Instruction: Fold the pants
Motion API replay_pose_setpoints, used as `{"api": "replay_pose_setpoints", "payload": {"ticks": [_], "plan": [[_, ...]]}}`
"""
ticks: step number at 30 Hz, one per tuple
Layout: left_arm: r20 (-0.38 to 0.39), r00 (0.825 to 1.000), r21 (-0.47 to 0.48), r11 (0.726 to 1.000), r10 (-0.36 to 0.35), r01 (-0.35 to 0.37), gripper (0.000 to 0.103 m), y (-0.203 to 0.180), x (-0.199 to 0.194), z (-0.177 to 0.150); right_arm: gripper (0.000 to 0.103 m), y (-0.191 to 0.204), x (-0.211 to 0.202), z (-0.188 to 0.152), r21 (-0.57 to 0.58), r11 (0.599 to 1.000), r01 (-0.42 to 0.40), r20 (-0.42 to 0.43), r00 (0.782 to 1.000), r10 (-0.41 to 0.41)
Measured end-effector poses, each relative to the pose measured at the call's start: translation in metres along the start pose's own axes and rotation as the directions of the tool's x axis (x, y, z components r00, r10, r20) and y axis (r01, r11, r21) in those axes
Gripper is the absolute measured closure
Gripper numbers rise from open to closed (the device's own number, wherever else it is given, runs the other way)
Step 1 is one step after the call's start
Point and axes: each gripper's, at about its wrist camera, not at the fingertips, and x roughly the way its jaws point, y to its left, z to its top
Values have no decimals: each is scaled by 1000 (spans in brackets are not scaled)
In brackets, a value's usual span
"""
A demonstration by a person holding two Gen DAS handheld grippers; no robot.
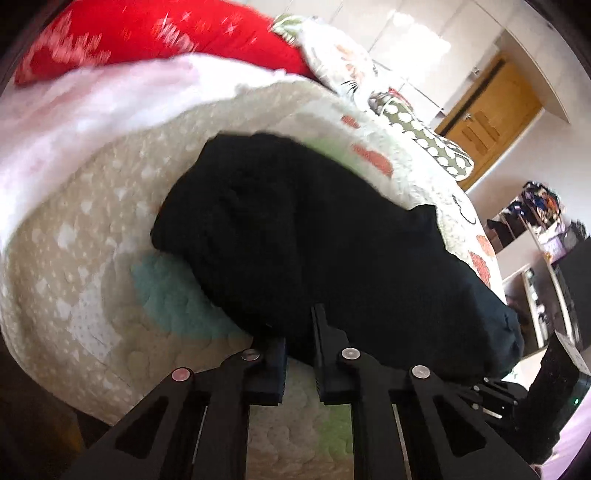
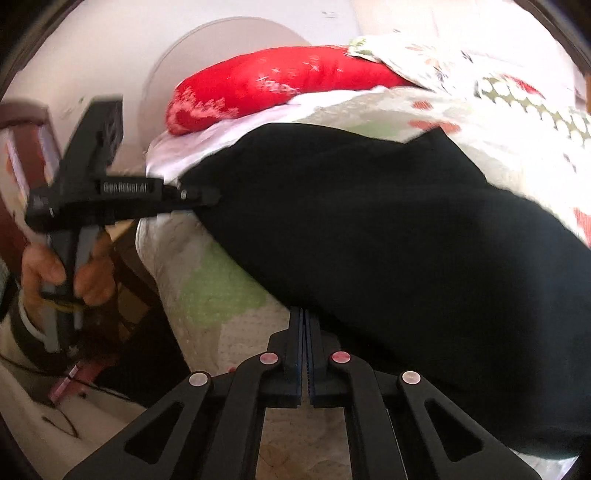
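Note:
Black pants (image 1: 314, 236) lie in a dark heap across a patterned quilt (image 1: 74, 229) on a bed. My left gripper (image 1: 295, 326) sits at their near edge, its fingers close together with a fold of the black cloth pinched between them. The right wrist view shows the same gripper (image 2: 212, 195) from the side, biting the left end of the pants (image 2: 406, 240). My right gripper (image 2: 303, 315) has its two fingers pressed together, and its tips meet on the pants' near hem.
A red pillow (image 1: 147, 33) and a white blanket (image 1: 92, 103) lie at the head of the bed. A person's hand (image 2: 44, 266) holds the left gripper's handle beside the bed edge. A wooden door (image 1: 491, 122) and cluttered shelves (image 1: 535, 221) stand to the right.

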Motion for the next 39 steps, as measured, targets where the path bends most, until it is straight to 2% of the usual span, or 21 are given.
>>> {"api": "replay_pose_setpoints", "payload": {"ticks": [1,2,3,4,5,7,9,11,12,13,14,15,17,20,22,26,29,31,35,38,39], "plan": [[-2,1000,0,1000,7,-7,82,1,-1,0,98,-5,-5,3,30,999,-12,6,1000,12],[5,1000,-4,1000,24,-24,74,0,-4,1,87,-8,-11,5,43,999,-8,16,1000,7],[21,999,-12,999,42,-41,60,2,-9,1,78,-11,-18,7,55,998,7,32,999,-9],[47,997,-23,998,58,-57,49,4,-16,2,60,-18,-29,11,67,997,33,60,997,-37],[69,996,-34,998,62,-60,47,4,-23,3,51,-24,-35,13,78,996,53,86,995,-60],[119,990,-48,997,70,-65,44,3,-39,5,50,-39,-44,16,116,990,84,119,988,-98],[167,982,-39,996,83,-78,40,-4,-52,7,51,-59,-40,18,154,982,109,97,987,-125],[205,974,-5,995,95,-96,37,-13,-59,11,55,-72,-34,11,158,960,231,32,970,-239],[212,972,4,994,103,-107,37,-16,-59,13,56,-81,-33,4,150,941,304,-5,952,-307],[217,970,12,993,110,-116,37,-19,-58,16,60,-85,-37,-2,150,937,314,-2,948,-317],[219,969,15,993,112,-118,36,-20,-57,14,60,-88,-45,-9,163,941,296,17,953,-303],[214,970,13,992,118,-124,36,-21,-52,17,60,-92,-52,-14,175,934,312,17,947,-320],[193,973,3,991,129,-132,35,-22,-39,24,59,-99,-62,-22,172,908,383,-15,922,-386],[165,975,-3,988,150,-152,35,-25,-19,36,55,-107,-74,-18,269,915,299,-5,951,-309],[161,972,-3,985,172,-173,35,-26,-8,41,55,-105,-76,-1,292,934,205,66,970,-234],[155,964,11,975,218,-222,35,-34,14,53,48,-95,-47,49,218,961,169,117,973,-197],[151,958,20,968,245,-251,32,-39,25,59,48,-89,-11,81,206,971,125,92,985,-146],[145,955,30,963,260,-267,31,-41,34,62,48,-85,18,101,201,977,64,78,994,-81],[139,946,49,952,293,-302,27,-41,50,68,46,-88,60,124,220,975,1,40,999,-10],[132,944,50,949,303,-312,24,-38,60,71,46,-109,77,127,259,963,71,12,997,-76],[134,942,56,946,309,-318,24,-38,62,72,46,-118,77,128,286,957,41,32,998,-52]]}}
